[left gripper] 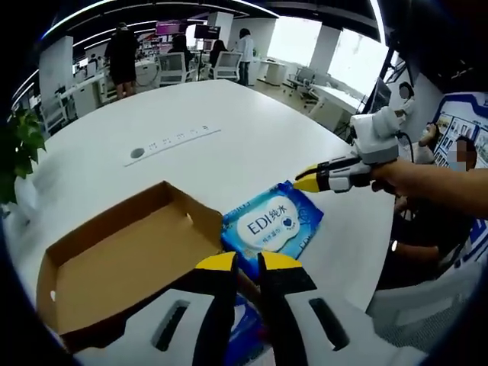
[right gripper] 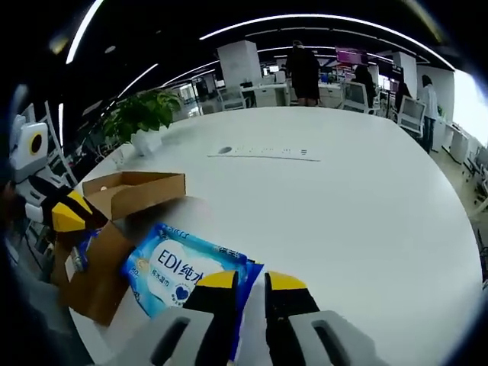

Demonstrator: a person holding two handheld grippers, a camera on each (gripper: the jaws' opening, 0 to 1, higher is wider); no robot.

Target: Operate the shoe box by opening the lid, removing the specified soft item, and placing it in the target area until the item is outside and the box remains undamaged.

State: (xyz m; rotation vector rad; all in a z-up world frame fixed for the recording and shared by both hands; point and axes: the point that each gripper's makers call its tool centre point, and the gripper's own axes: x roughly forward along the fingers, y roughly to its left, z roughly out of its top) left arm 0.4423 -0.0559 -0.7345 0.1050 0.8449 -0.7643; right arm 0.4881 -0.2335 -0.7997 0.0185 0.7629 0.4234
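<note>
Counter: big round white counter (right gripper: 343,198), in an open office with desks, chairs and people.
Box: open brown cardboard shoe box (left gripper: 114,259).
Pack: blue soft wipes pack (left gripper: 273,225) on the counter beside the box.
Left gripper (left gripper: 246,263): jaws nearly together, nothing held.
Right gripper (right gripper: 250,280): pinching the pack's edge.

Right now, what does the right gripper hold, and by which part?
The right gripper seems to have its jaws closed on the blue wipes pack, at its edge near one corner.

On the white table (left gripper: 252,130), an open cardboard shoe box (left gripper: 130,255) sits beside a blue wet-wipes pack (left gripper: 272,226). The left gripper (left gripper: 248,263) hovers over them, jaws slightly apart. The right gripper (left gripper: 305,181) reaches in, tips together.
</note>
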